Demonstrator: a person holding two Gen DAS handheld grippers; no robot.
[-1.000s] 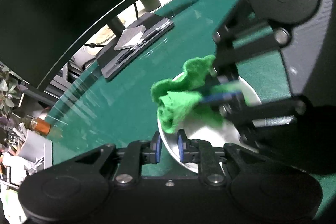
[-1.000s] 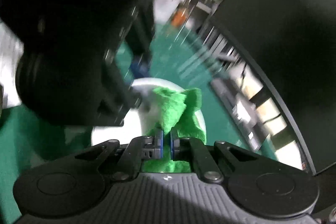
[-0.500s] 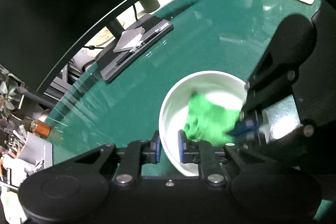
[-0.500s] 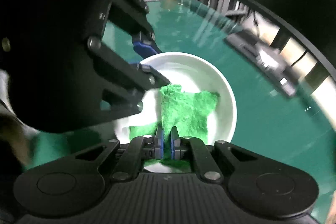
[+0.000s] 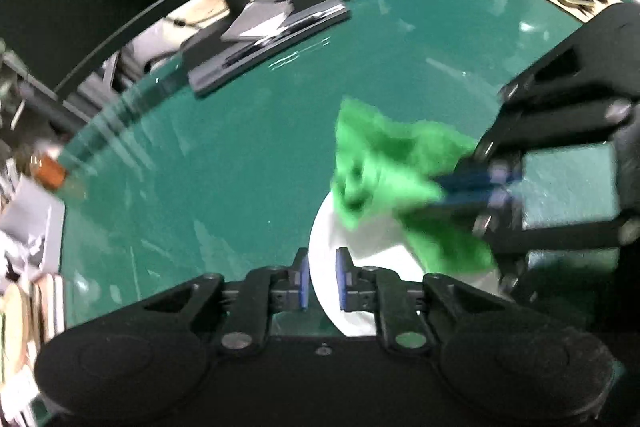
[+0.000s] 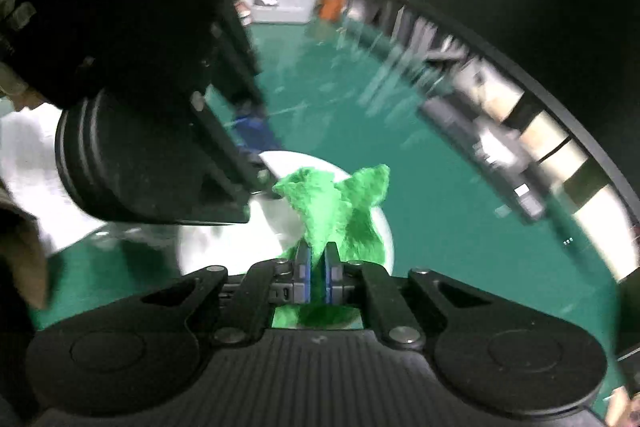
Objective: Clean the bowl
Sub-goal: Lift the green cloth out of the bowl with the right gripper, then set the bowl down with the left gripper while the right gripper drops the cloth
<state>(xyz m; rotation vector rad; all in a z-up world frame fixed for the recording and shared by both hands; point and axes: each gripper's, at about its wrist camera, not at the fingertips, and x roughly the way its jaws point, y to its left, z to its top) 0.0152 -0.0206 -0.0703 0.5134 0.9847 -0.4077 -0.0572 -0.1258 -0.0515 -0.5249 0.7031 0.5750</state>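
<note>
- A white bowl [image 5: 372,239] sits on a green table [image 5: 224,163], its rim clamped between the pads of the left gripper [image 5: 322,281], whose jaws are closing.
- The right gripper [image 6: 316,277] is clenched on a green cloth [image 6: 332,203], at the bowl's rim.
- Best practice, judging from this: keep the rim pinned firmly and sweep the cloth around the inner wall, pressing lightly.

Cloth [image 6: 332,203] over bowl [image 6: 224,247] on table [image 5: 240,167]

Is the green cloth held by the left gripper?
No. The right gripper pinches the green cloth, while the left gripper clamps the rim of the white bowl.
</note>
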